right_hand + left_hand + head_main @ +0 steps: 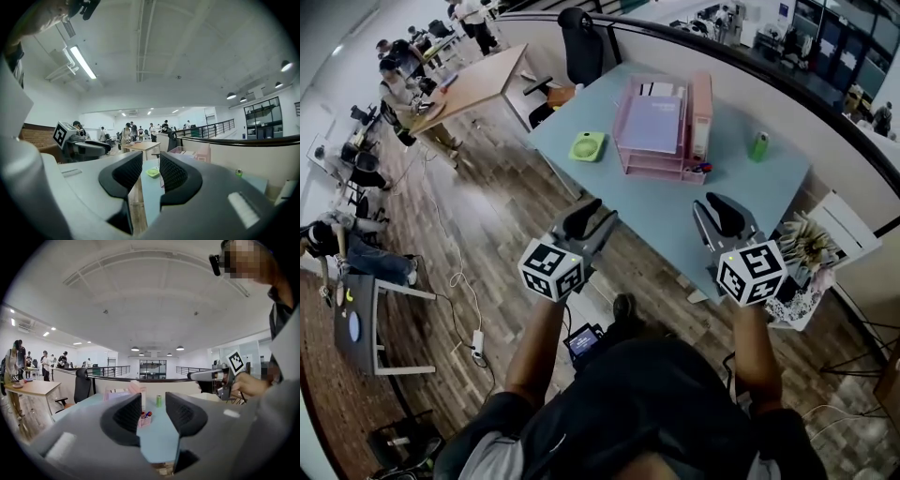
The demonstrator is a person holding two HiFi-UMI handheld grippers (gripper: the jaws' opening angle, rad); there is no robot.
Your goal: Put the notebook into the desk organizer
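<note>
A lavender notebook (pixel 654 122) lies flat on the top tray of the pink desk organizer (pixel 702 111), which stands on the light blue table (pixel 675 211). Both grippers hover at the table's near edge, well short of the organizer. My left gripper (pixel 589 225) is open with nothing between its jaws; in its own view (pixel 153 414) the organizer (pixel 137 391) shows beyond the gap. My right gripper (pixel 722 214) stands open with a narrow gap and holds nothing (pixel 151 171); the organizer (pixel 190 152) sits ahead to the right.
A green desk fan (pixel 588 146) lies left of the organizer and a green bottle (pixel 758 145) stands to its right. A black office chair (pixel 581 42) is behind the table. A white rack of papers (pixel 811 246) is at the right, and people sit around a wooden table (pixel 478 84).
</note>
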